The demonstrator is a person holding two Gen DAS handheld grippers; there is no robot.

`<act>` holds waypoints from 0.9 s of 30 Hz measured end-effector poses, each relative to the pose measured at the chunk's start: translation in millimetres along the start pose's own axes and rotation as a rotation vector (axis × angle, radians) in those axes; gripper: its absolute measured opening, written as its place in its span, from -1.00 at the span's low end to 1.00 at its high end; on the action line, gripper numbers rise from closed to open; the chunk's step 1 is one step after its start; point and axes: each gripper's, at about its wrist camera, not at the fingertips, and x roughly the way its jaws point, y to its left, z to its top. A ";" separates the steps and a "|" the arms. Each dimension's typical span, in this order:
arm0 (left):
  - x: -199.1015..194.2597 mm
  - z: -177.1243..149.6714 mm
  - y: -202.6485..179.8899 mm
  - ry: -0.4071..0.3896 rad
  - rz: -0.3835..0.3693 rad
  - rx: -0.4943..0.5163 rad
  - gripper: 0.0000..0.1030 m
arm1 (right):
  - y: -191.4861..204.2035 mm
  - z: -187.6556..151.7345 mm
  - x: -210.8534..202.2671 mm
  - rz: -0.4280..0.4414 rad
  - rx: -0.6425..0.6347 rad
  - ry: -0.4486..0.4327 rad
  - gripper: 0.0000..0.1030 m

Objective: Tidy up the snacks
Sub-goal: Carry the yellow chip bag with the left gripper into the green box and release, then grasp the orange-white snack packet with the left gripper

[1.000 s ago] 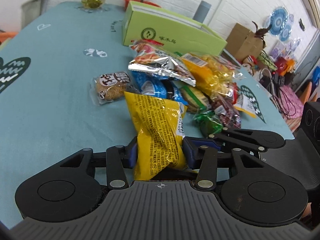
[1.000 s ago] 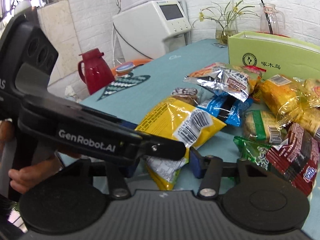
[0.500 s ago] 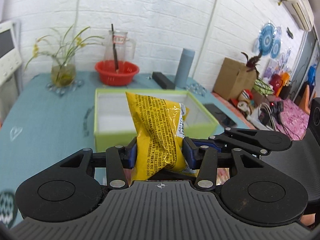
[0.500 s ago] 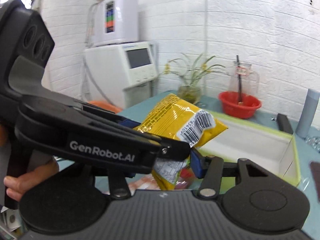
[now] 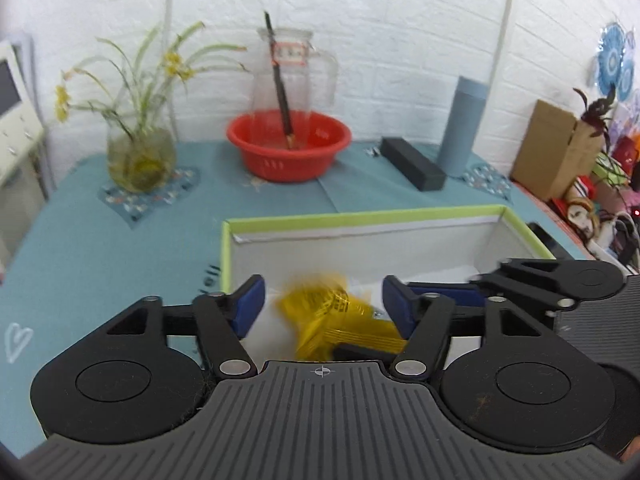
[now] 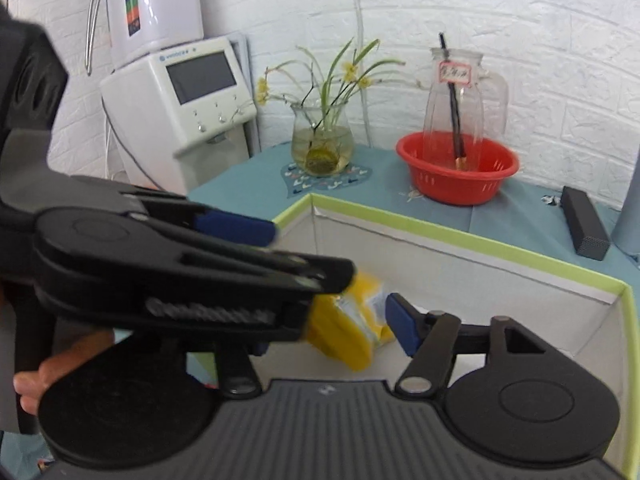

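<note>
A yellow snack bag point(image 5: 332, 320) drops, blurred, inside the open green-rimmed box point(image 5: 360, 216) with white walls. My left gripper point(image 5: 323, 306) hangs over the box with its blue pads wide open and empty; the bag is just below them. In the right wrist view the same bag point(image 6: 348, 328) lies in the box point(image 6: 460, 236), and the left gripper's body crosses in front. My right gripper point(image 6: 332, 320) is open and empty beside the left one; its left finger is hidden behind that body.
Behind the box stand a red basin point(image 5: 288, 144) with a glass jug, a flower vase point(image 5: 140, 152), a black bar point(image 5: 412, 162) and a grey-blue cylinder point(image 5: 462, 124). A white appliance point(image 6: 180, 96) stands left of the table. A cardboard box point(image 5: 556, 148) sits far right.
My left gripper carried the yellow bag up from the snack pile over the box, then opened and let it go. The bag now falls into the box. The right gripper moved along.
</note>
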 end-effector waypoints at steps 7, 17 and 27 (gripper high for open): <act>-95.1 -34.1 0.0 -0.121 -0.047 -0.029 0.45 | 29.8 -39.4 -106.1 0.021 0.019 -0.163 0.85; -157.2 -142.0 9.0 -0.015 -0.069 -0.123 0.48 | 115.6 -129.0 -148.2 0.141 0.037 -0.114 0.83; -128.9 -143.7 22.0 0.072 -0.122 -0.195 0.46 | 104.5 -126.6 -96.0 0.143 0.132 0.007 0.83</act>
